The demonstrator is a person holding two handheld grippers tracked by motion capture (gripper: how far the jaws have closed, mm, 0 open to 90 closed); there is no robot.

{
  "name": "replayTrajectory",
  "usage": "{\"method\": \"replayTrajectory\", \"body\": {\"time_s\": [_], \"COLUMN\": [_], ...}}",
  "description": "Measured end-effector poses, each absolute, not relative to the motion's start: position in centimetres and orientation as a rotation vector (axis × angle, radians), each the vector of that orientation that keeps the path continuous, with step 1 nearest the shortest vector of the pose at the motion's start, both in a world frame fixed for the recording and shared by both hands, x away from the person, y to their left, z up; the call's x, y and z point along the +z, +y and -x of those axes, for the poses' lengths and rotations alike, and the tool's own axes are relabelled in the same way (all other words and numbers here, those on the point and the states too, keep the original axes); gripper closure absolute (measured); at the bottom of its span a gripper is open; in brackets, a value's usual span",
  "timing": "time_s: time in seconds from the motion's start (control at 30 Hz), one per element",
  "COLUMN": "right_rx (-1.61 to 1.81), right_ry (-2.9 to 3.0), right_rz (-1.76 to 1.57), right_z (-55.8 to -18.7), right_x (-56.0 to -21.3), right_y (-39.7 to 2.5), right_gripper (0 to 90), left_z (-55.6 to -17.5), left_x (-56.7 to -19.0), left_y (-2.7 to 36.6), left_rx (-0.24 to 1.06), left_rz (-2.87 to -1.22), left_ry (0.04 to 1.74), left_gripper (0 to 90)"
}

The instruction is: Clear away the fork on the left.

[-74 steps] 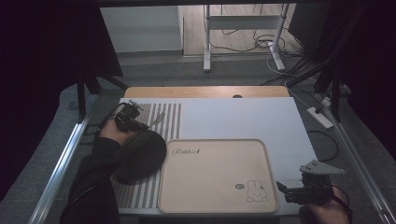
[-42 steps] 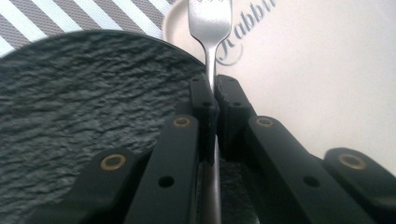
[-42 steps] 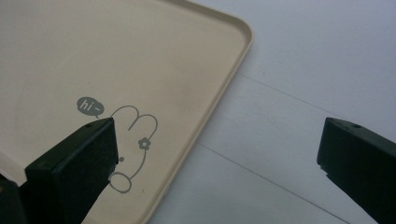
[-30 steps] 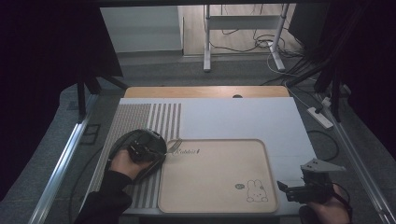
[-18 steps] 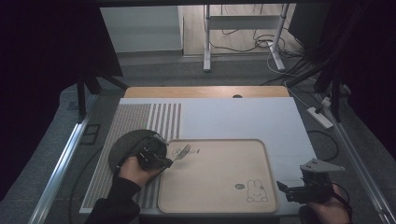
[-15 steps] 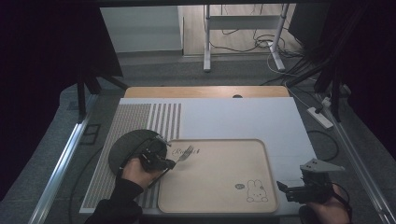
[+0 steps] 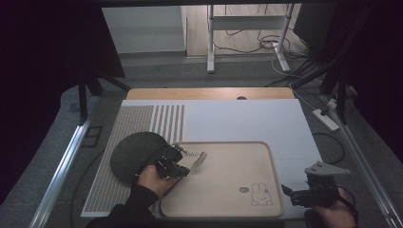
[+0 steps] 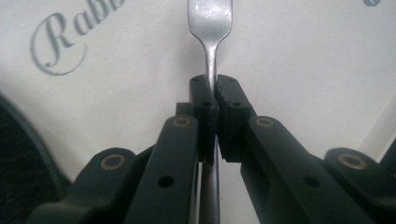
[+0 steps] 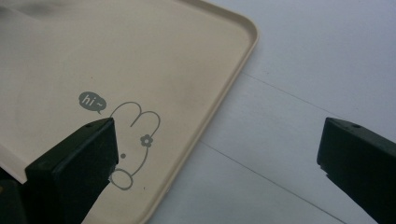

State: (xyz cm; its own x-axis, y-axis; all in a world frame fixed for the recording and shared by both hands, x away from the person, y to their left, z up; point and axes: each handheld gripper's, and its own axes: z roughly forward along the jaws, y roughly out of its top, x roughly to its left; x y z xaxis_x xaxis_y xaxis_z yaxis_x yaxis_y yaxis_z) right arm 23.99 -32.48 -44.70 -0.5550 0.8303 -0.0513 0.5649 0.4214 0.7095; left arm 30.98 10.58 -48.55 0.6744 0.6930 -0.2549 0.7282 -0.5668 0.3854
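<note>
Fork [image 8: 209, 21] tines cut off at the top of your left gripper view. Your left gripper [image 8: 214, 88] clamps its handle, head projecting over the beige tray [image 7: 237, 190]. Your right gripper [image 9: 217, 154] gapes wide beside the tray's corner.

Dim room, grey floor [image 7: 157, 71], a white stand [image 7: 247, 28] among what look like cables [image 7: 266, 45] behind.

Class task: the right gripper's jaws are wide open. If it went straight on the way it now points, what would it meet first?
Probably the tray: the right gripper points at its rim by the rabbit print, with bare table beside it. How high it hangs above them is unclear.
</note>
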Motion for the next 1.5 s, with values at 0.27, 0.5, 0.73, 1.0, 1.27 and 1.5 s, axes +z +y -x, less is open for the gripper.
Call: {"method": "replayTrajectory", "body": {"time_s": [0.27,0.5,0.73,1.0,1.27,1.5], "right_rx": [0.914,0.907,0.906,0.912,0.909,0.908], "right_ry": [2.289,2.294,2.297,2.300,2.302,2.302], "right_rz": [-1.186,-1.179,-1.176,-1.174,-1.172,-1.173], "right_z": [-24.0,-24.0,-24.0,-24.0,-23.9,-23.9], "right_x": [-44.7,-44.7,-44.7,-44.7,-44.7,-44.7], "right_y": [-32.5,-32.4,-32.4,-32.4,-32.4,-32.4], "right_gripper": [0.0,0.0,0.0,0.0,0.0,0.0], "left_z": [-31.1,-30.7,-30.5,-31.9,-32.9,-33.6], "left_x": [-50.0,-49.2,-50.1,-50.7,-50.8,-50.9], "left_y": [8.5,8.3,6.7,8.5,10.9,13.1], "left_rx": [-0.074,-0.034,-0.073,-0.042,-0.005,-0.001], "left_rz": [-2.498,-2.457,-2.488,-2.481,-2.453,-2.410], "left_ry": [1.086,1.013,0.969,1.075,1.158,1.241], "left_gripper": [86.2,77.2,89.3,89.4,89.4,89.3]}}
